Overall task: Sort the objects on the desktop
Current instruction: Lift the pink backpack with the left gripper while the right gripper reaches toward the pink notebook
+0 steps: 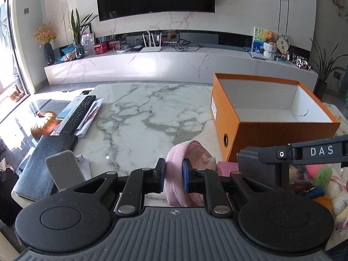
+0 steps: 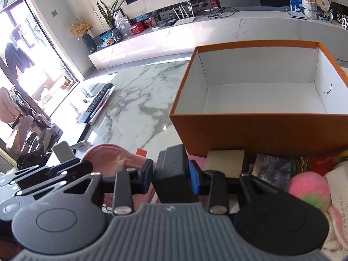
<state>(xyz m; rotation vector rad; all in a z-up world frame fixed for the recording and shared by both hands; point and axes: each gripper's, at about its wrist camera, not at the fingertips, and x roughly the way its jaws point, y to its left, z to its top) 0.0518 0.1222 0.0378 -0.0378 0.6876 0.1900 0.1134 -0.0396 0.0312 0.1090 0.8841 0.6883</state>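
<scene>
My left gripper [image 1: 174,176] is shut on a soft pink cloth item [image 1: 191,158], just above the marble table [image 1: 141,113]. The pink item also shows in the right wrist view [image 2: 111,154]. My right gripper [image 2: 170,174] is shut on a small black box [image 2: 171,167]; that box shows in the left wrist view [image 1: 256,165] too. An open orange cardboard box [image 2: 256,128] with a white, empty inside stands right in front of the right gripper. It is to the right of the left gripper [image 1: 267,128].
A black remote [image 1: 80,113] lies on papers at the table's left edge. A grey phone-like slab [image 1: 65,167] and a dark cloth [image 1: 43,163] lie near left. Cards, a pink-green pompom [image 2: 308,189] and knitted items crowd the near right.
</scene>
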